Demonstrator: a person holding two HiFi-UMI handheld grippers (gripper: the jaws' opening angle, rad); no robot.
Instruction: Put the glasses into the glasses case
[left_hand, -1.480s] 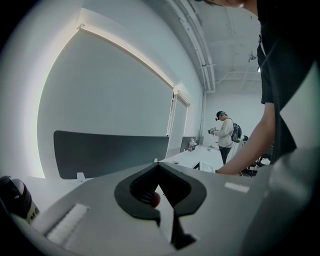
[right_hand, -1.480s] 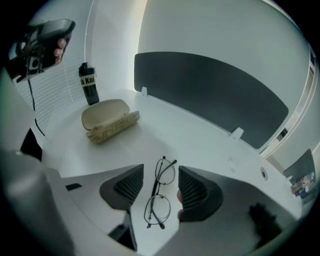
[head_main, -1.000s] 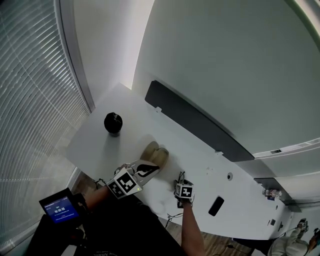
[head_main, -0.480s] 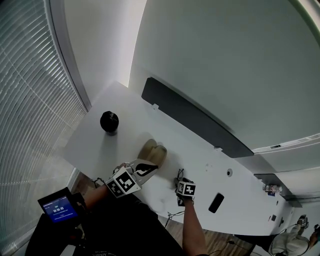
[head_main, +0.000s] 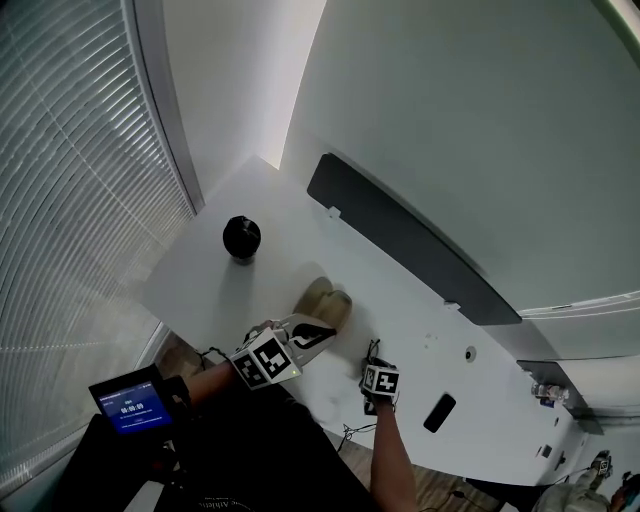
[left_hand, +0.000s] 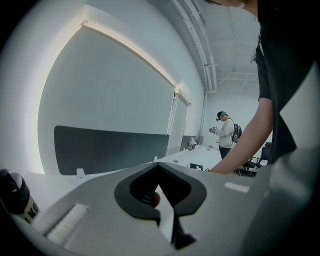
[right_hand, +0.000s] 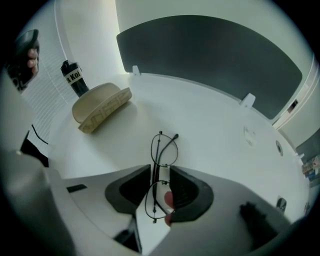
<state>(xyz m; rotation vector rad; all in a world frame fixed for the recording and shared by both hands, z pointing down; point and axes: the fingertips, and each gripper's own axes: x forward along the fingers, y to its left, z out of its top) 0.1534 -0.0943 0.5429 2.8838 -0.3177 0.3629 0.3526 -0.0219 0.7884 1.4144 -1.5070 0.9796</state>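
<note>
On the white table (right_hand: 215, 125), the right gripper (right_hand: 160, 172) has jaws just now closing that pinch the folded glasses (right_hand: 158, 155), long axis twelve-to-six, while the glasses case (right_hand: 101, 106) lies at ten o'clock, nearer the closed, empty left gripper (left_hand: 159, 170).

Head view high above table (head_main: 300, 250), gripper views low, all facing the dark panel (head_main: 400, 235)

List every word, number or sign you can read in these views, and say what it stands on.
"Ko": white letters on the black bottle; the rest of the word is unclear.
Digits on the blue screen at the person's left arm: too small to read.
Raised pattern on the glasses case: not readable as text.
</note>
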